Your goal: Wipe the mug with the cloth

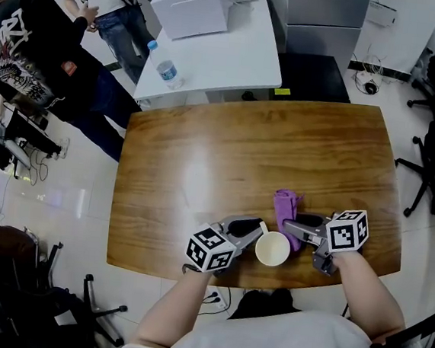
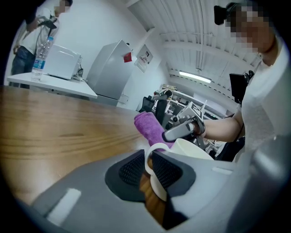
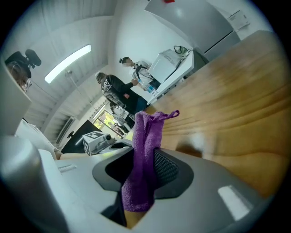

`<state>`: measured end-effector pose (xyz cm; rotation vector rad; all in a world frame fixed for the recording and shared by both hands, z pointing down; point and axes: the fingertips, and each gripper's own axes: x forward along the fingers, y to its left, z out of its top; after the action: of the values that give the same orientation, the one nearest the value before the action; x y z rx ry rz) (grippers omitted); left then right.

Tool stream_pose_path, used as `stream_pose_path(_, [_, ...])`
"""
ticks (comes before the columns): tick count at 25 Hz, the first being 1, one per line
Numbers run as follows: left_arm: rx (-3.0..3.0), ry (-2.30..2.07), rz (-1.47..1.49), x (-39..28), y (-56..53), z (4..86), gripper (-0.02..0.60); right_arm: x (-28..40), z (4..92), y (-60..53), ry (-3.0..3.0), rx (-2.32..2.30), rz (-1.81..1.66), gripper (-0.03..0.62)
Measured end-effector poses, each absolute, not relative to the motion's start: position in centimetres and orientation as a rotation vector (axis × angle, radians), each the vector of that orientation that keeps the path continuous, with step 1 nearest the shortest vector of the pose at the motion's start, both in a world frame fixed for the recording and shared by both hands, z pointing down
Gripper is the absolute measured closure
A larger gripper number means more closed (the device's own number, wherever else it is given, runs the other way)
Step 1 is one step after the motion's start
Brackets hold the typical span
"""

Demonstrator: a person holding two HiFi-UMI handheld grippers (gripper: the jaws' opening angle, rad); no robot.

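so the left gripper [image 2: 148, 169] has its fingers clamped on the white mug [image 2: 196, 149] handle [image 2: 152, 149], and the right gripper [image 3: 142, 169] fingers pinch the purple cloth [image 3: 144, 136].

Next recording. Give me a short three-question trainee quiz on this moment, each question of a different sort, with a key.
1. True or false: the left gripper has its jaws shut on the handle of the white ceramic mug.
2. What is between the right gripper's jaws? A: the purple terry cloth. B: a plastic bottle. C: nothing.
3. Fill in: the mug stands ______, mouth up, on the brown wooden table.

Key: 1 true; 2 A; 3 upright.
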<state>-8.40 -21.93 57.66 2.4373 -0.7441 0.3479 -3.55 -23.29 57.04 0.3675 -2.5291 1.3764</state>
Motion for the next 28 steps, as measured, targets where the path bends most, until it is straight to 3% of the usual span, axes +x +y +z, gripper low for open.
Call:
stream_pose_path(12, [2.403, -0.852, 0.33, -9.3, -22.0, 57.6, 0.535, 1.2, 49.6, -19.8, -2.689, 0.505, 1.503, 0.457])
stream_pose_path(22, [2.389, -0.902, 0.329, -9.2, -21.7, 57.4, 0.538, -0.1, 53.8, -17.2, -2.577, 0.486, 1.668, 0.457])
stream_pose_path(28, [2.383, -0.919, 0.325, -9.2, -21.7, 57.4, 0.538, 0.0, 57.7, -17.1, -2.414, 0.565, 1.475, 0.457])
